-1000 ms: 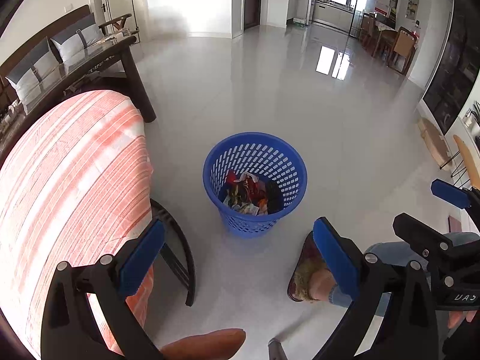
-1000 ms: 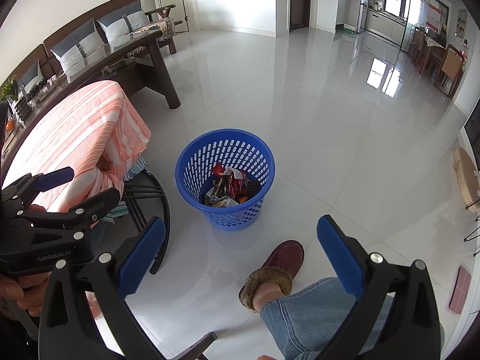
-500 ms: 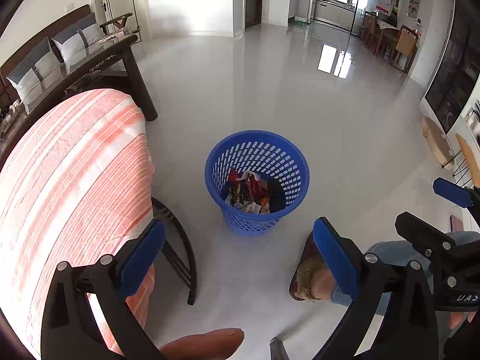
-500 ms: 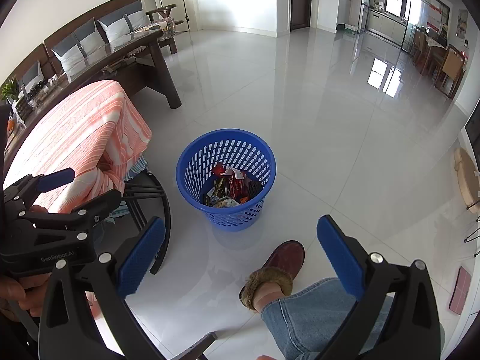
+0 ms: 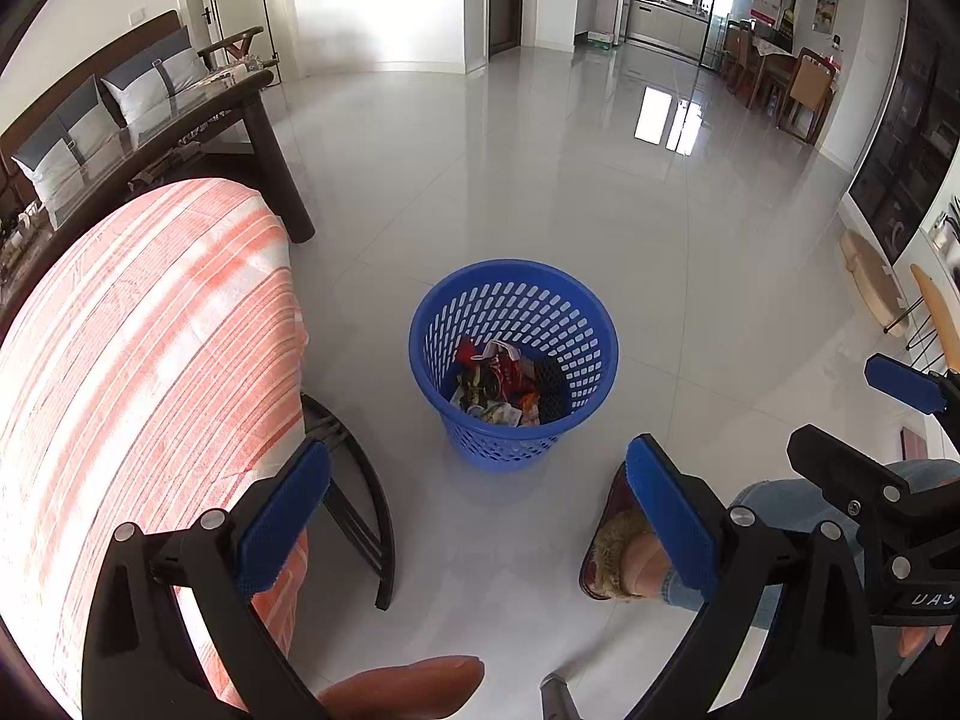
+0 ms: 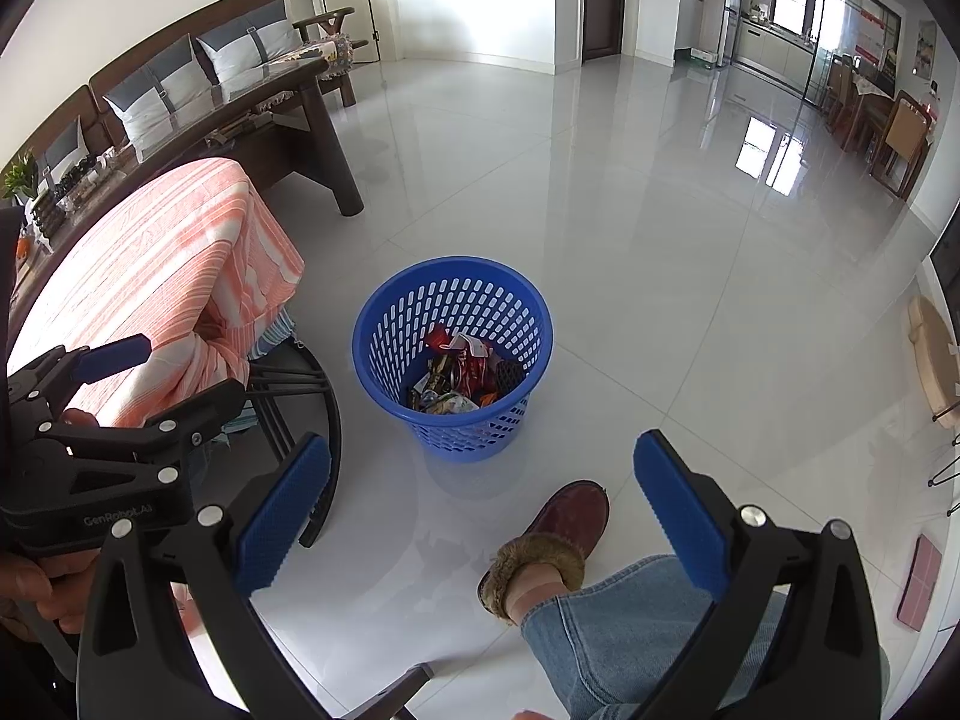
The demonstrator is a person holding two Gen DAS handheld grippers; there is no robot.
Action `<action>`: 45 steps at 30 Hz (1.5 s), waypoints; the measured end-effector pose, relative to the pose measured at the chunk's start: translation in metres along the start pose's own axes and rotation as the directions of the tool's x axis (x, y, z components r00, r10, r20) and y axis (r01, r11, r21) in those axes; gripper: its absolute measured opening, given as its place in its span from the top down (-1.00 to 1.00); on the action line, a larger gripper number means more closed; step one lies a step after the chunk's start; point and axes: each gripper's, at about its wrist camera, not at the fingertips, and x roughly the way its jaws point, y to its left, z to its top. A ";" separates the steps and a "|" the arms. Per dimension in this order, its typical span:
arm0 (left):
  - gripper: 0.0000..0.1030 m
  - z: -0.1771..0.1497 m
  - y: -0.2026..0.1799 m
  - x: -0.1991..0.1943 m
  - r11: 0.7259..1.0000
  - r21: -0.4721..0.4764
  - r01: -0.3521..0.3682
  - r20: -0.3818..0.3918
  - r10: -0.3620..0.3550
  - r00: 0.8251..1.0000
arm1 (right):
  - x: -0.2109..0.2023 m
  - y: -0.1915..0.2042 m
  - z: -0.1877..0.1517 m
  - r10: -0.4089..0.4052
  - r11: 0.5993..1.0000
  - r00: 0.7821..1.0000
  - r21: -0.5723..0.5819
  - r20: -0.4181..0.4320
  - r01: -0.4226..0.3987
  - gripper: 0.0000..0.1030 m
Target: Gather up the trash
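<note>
Both grippers, left gripper [image 5: 477, 504] and right gripper [image 6: 483, 495], spread wide, holding nothing. Blue basket [image 6: 451, 306] of wrappers ahead between fingertips; risk: tipping if clipped.

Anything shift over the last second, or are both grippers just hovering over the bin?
Almost nothing changed. The blue basket drifted slightly right in the left wrist view, so the left gripper shifted a touch. Nothing grabbed or released. Both jaws stay open and empty; right gripper, trash and slipper unchanged.
</note>
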 end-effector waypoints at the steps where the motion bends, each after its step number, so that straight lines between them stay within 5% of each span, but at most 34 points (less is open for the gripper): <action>1: -0.90 0.000 0.000 0.000 1.000 0.000 0.000 0.000 0.000 1.000 | 0.000 0.000 0.000 0.001 1.000 1.000 0.001 0.000 -0.001 -0.91; 45: -0.90 0.000 0.002 -0.003 0.999 0.031 0.016 -0.025 -0.015 1.000 | 0.011 -0.009 0.003 -0.001 1.000 1.000 0.015 -0.024 0.002 -0.91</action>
